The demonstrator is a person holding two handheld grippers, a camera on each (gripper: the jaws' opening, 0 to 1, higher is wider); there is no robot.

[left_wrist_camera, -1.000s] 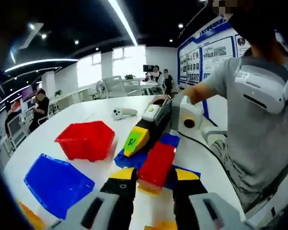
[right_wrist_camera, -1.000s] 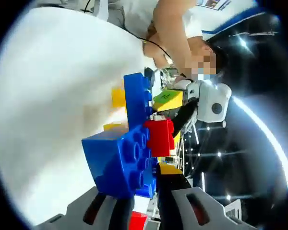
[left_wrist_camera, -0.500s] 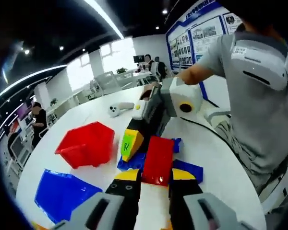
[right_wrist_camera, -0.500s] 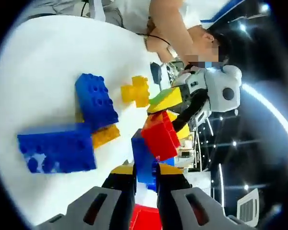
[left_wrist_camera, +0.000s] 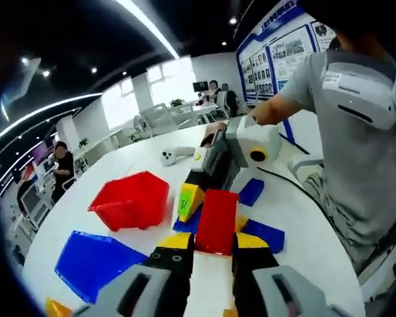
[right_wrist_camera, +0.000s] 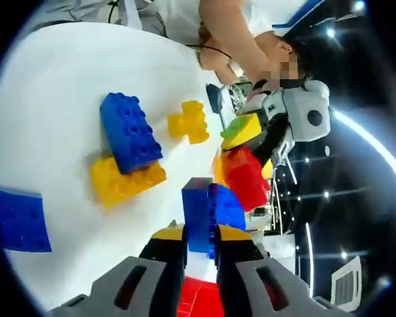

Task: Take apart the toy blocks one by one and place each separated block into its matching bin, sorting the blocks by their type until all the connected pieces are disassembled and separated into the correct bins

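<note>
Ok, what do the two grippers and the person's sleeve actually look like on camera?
Both the left gripper and right gripper have black jaws capped with yellow tips on grey bodies. The right gripper's housing is white. One jaw carries a green sticker. The person wears a grey short-sleeved shirt.

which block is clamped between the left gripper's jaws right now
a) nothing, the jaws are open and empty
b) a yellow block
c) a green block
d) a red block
d: in the left gripper view the left gripper has its two jaws closed on the near end of a red block, while the right gripper holds a blue block.
</note>
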